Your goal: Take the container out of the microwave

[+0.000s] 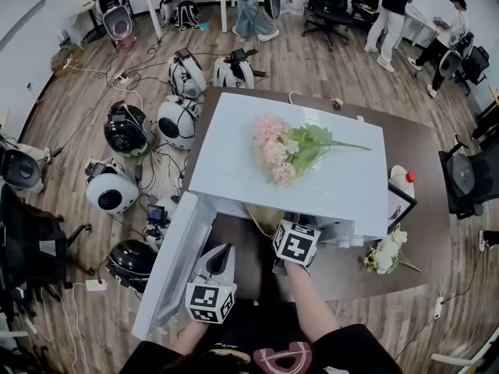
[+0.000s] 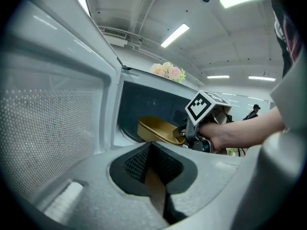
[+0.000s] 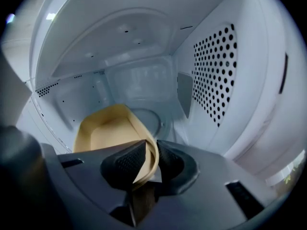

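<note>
Grey left gripper [image 1: 221, 249], black-white marker cube [image 1: 210, 302]

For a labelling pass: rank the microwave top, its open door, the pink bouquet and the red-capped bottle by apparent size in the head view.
1. microwave top
2. open door, seen at a slant, so only narrowly ahead of the next
3. pink bouquet
4. red-capped bottle

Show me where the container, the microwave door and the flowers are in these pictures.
container [image 3: 103, 133]: right gripper view, on its inner floor.
microwave door [image 1: 173, 267]: head view, on the open door's inner face.
flowers [image 1: 273, 150]: head view, on the pink blossoms.
</note>
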### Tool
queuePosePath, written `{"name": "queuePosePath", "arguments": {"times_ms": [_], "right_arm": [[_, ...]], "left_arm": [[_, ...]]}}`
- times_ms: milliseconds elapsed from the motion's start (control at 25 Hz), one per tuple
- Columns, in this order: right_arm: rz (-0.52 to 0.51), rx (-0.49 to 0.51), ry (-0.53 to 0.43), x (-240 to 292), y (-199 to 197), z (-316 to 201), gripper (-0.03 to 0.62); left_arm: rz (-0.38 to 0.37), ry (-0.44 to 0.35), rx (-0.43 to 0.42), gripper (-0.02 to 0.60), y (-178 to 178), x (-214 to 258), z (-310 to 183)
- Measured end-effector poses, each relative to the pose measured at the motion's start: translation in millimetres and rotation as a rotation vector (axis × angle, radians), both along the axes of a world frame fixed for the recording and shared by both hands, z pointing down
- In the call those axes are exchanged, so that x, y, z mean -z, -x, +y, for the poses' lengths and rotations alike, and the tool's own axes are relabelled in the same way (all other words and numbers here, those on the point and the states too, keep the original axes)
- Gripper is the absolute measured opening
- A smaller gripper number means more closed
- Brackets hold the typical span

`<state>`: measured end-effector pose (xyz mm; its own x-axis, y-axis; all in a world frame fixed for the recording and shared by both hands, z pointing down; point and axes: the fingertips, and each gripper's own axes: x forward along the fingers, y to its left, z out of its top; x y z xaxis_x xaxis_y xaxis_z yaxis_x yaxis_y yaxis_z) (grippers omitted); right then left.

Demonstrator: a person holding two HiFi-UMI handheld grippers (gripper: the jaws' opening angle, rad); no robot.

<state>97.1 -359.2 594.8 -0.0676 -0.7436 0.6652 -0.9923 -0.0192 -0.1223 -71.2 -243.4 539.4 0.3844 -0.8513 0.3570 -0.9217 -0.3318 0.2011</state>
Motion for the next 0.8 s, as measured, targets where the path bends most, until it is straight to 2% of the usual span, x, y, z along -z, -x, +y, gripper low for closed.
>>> {"name": "queuePosePath", "arguments": {"times_ms": [800], "right_arm": [[-0.045, 0.003, -0.020, 14.1, 5.2, 19.1, 0.052]], "left_arm": [[0.025, -0.011, -0.060, 0.009, -8.8, -0.2, -1.2]]}}
